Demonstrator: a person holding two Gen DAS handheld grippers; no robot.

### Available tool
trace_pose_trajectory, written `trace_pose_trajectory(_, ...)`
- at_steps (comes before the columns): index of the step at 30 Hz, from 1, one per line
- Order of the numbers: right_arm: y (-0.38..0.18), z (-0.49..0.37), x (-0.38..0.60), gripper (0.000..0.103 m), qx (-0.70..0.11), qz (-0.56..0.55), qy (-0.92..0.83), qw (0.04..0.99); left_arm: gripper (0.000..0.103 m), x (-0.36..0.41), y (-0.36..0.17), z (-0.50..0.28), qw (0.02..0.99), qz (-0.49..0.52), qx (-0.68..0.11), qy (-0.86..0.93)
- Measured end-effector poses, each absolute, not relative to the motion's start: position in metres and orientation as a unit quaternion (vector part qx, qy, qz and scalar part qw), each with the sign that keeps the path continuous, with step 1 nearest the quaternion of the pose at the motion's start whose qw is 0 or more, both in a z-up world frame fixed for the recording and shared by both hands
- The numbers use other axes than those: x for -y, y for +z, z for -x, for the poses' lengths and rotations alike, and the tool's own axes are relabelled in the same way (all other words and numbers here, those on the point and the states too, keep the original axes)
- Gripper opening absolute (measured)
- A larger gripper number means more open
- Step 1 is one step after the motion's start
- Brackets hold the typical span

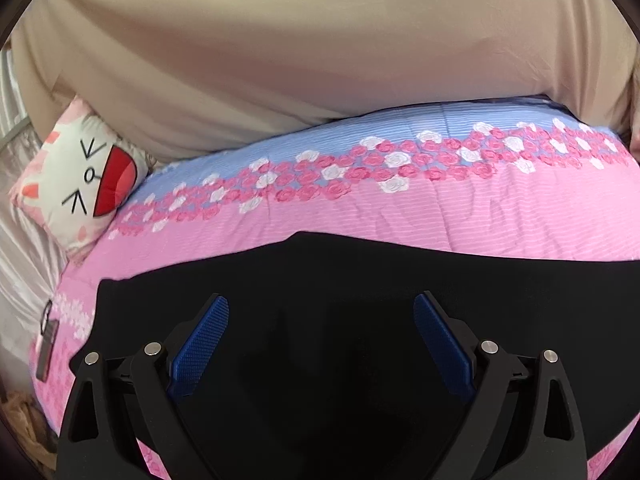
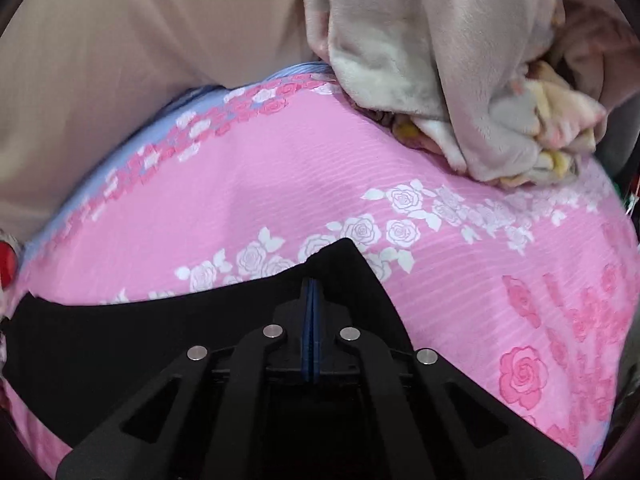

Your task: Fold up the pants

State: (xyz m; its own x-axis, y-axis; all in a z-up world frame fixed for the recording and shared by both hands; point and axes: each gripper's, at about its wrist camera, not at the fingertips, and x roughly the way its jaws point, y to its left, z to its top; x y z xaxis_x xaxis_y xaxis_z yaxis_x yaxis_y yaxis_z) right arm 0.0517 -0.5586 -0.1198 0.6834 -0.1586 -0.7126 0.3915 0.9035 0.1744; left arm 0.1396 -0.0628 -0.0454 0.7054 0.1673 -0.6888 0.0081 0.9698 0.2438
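Black pants (image 1: 360, 264) lie spread flat on a pink flowered bedspread (image 1: 480, 216). My left gripper (image 1: 321, 300) hovers over them, its blue pads (image 1: 200, 344) wide apart and nothing between them. In the right wrist view the pants (image 2: 120, 332) stretch away to the left. One corner of them rises in a peak around my right gripper (image 2: 311, 282), whose blue pads are pressed together on the black cloth. The bedspread (image 2: 280, 184) shows beyond that corner.
A cat-face pillow (image 1: 80, 184) leans at the bed's left edge, and a small dark object (image 1: 46, 344) lies below it. Beige cloth (image 1: 320, 60) hangs behind the bed. A bundled plush blanket (image 2: 460, 80) sits on the bed's far right.
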Motion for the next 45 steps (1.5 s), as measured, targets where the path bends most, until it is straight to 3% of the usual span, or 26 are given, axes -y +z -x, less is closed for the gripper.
trace_pose_trajectory(1, -0.115, -0.048, 0.551, 0.000, -0.364, -0.141, -0.159, 0.907, 0.092, 0.060, -0.048, -0.141, 0.914, -0.110, -0.388, 0.045)
trace_pose_trajectory(4, -0.090, -0.014, 0.530, 0.016, -0.325, -0.101, -0.193, 0.920, 0.092, 0.057, -0.056, -0.142, 0.908, -0.105, -0.405, 0.037)
trace_pose_trajectory(6, -0.082, 0.014, 0.529, 0.039, -0.314, -0.115, -0.212, 0.918, 0.092, 0.059, -0.058, -0.138, 0.908, -0.112, -0.403, 0.031)
trace_pose_trajectory(7, -0.082, 0.026, 0.531, 0.061, -0.312, -0.129, -0.220, 0.915, 0.092, 0.062, -0.059, -0.135, 0.908, -0.119, -0.400, 0.029)
trace_pose_trajectory(8, -0.083, 0.038, 0.535, 0.071, -0.308, -0.146, -0.223, 0.913, 0.092, 0.063, -0.059, -0.133, 0.909, -0.123, -0.398, 0.028)
trace_pose_trajectory(9, -0.084, 0.050, 0.538, 0.071, -0.307, -0.162, -0.221, 0.911, 0.092, 0.064, -0.060, -0.131, 0.910, -0.126, -0.395, 0.027)
trace_pose_trajectory(16, -0.123, 0.069, 0.554, 0.071, -0.321, -0.276, -0.172, 0.889, 0.092, 0.076, -0.062, -0.117, 0.907, -0.134, -0.400, 0.001)
trace_pose_trajectory(22, -0.125, 0.051, 0.560, 0.071, -0.306, -0.300, -0.160, 0.889, 0.092, 0.065, -0.062, -0.111, 0.905, -0.129, -0.405, 0.009)
trace_pose_trajectory(24, -0.124, 0.043, 0.563, 0.061, -0.308, -0.296, -0.168, 0.888, 0.092, 0.057, -0.061, -0.112, 0.905, -0.125, -0.406, 0.016)
trace_pose_trajectory(26, -0.128, 0.036, 0.569, 0.027, -0.306, -0.323, -0.151, 0.883, 0.092, 0.051, -0.061, -0.112, 0.905, -0.121, -0.407, 0.023)
trace_pose_trajectory(28, -0.132, 0.029, 0.573, 0.021, -0.304, -0.344, -0.141, 0.877, 0.092, 0.044, -0.060, -0.112, 0.905, -0.115, -0.408, 0.029)
trace_pose_trajectory(35, -0.092, 0.006, 0.521, 0.020, -0.256, -0.344, -0.090, 0.899, 0.092, 0.012, -0.053, -0.113, 0.909, -0.093, -0.404, 0.046)
trace_pose_trajectory(45, -0.043, -0.069, 0.367, 0.020, -0.273, -0.252, 0.038, 0.928, 0.092, -0.055, -0.054, -0.106, 0.911, -0.039, -0.404, 0.069)
